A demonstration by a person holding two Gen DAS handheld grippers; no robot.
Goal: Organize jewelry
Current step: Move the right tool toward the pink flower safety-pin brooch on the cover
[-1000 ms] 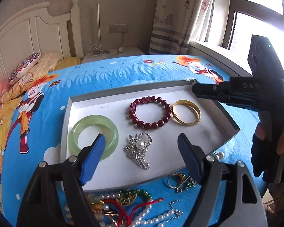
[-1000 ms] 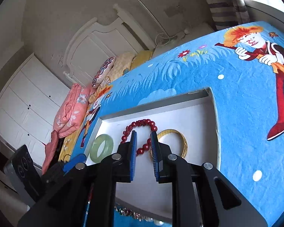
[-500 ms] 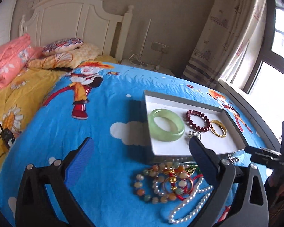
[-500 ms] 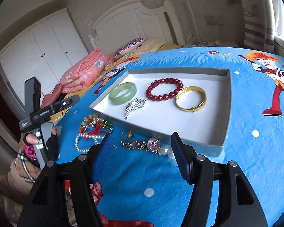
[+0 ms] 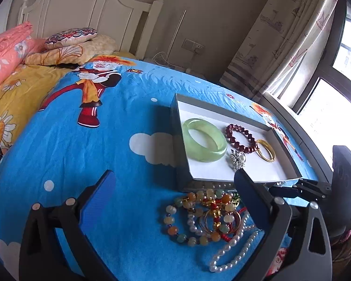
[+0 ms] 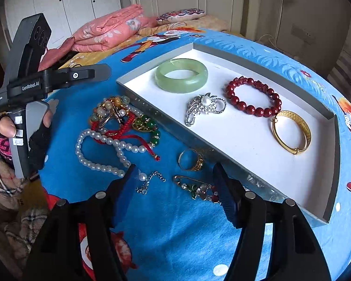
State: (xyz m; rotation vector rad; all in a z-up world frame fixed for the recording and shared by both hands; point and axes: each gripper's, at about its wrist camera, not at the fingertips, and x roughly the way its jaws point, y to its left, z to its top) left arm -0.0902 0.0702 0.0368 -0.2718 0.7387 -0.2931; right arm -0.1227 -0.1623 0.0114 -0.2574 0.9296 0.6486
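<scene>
Left gripper (image 5: 173, 192) spread wide and empty above the blue bedspread (image 5: 100, 154), just short of the tangled heap of loose beads and pearls (image 5: 208, 220) lying against the near wall of the grey tray (image 6: 269, 70). Right gripper (image 6: 174, 180) with jaws opening, pads touching nothing, poised over a gold ring (image 6: 190, 159) and a flowered safety-pin brooch (image 6: 196, 188) on the cover beside the tray. Inside the tray, apart from one another except the last two, which touch: green jade bangle (image 6: 181, 75), silver pearl brooch (image 6: 204, 106), red bead bracelet (image 6: 254, 97), gold bangle (image 6: 291, 132).
</scene>
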